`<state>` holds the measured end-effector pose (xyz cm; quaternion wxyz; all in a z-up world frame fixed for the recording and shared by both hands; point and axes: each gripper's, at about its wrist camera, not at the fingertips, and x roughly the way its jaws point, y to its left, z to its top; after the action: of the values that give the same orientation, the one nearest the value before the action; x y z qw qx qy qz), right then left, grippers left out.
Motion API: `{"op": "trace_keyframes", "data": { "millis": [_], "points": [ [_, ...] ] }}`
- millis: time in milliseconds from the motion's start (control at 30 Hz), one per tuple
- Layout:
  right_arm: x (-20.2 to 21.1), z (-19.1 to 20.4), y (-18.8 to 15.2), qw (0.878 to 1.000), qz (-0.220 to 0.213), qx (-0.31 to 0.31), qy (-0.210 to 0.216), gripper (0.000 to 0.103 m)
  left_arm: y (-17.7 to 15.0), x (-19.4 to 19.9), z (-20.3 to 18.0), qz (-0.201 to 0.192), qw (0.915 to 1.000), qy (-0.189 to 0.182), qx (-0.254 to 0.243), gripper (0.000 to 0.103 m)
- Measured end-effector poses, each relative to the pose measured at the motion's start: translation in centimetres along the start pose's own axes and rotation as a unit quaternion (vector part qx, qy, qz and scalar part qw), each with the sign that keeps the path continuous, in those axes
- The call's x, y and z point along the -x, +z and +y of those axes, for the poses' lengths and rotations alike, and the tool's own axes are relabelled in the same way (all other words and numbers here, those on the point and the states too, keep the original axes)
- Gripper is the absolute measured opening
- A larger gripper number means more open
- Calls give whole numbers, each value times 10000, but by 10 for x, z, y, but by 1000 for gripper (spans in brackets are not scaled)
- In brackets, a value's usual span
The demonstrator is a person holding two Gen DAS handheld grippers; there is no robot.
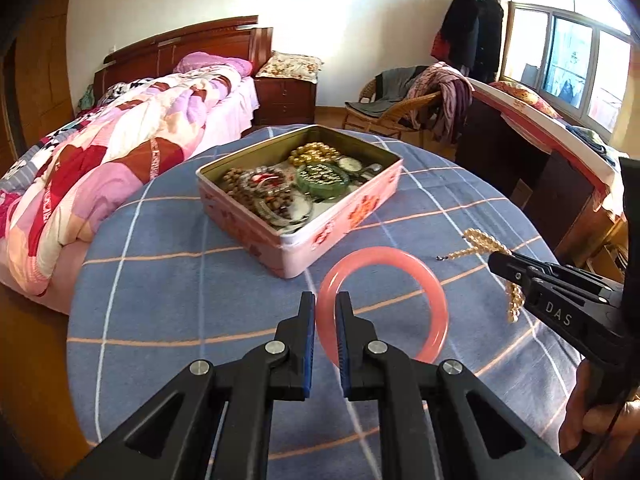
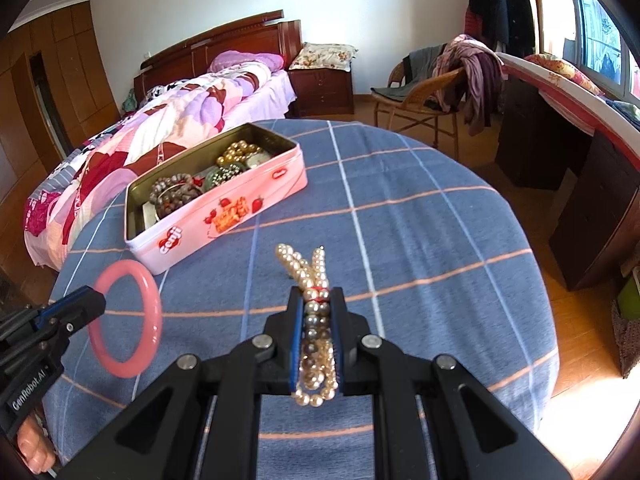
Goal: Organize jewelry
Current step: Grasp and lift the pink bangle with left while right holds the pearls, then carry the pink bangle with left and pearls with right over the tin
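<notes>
My left gripper (image 1: pixel 325 300) is shut on the rim of a pink bangle (image 1: pixel 420 280), which hangs above the blue checked tablecloth (image 1: pixel 160 300). That bangle (image 2: pixel 152 300) and the left gripper (image 2: pixel 94 300) also show at the left of the right wrist view. My right gripper (image 2: pixel 317 294) is shut on a bunched pearl necklace (image 2: pixel 306 268), whose strands stick out past the fingertips. In the left wrist view the right gripper (image 1: pixel 496 260) comes in from the right with the pearl necklace (image 1: pixel 484 242) dangling. An open pink tin (image 1: pixel 344 216) holding several bead strands stands just beyond both grippers.
The tin (image 2: pixel 240 200) sits on a round table. A bed with a patchwork quilt (image 1: pixel 100 168) lies to the left. A wicker chair (image 1: pixel 404 112) draped with clothes stands behind the table, and a dark desk (image 1: pixel 540 168) stands at the right under the window.
</notes>
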<state>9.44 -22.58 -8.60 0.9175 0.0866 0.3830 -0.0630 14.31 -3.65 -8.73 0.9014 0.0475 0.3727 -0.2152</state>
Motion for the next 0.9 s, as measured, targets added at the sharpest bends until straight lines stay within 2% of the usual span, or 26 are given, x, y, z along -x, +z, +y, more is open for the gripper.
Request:
{"op": "trace_keyframes", "data": {
  "millis": [533, 900],
  "points": [
    [13, 2, 28, 9995, -259, 80, -144, 16, 32, 5, -7, -143, 9999, -75, -20, 9],
    [17, 12, 57, 9975, -531, 386, -266, 16, 62, 8, 0, -332, 9994, 123, -63, 9]
  ]
}}
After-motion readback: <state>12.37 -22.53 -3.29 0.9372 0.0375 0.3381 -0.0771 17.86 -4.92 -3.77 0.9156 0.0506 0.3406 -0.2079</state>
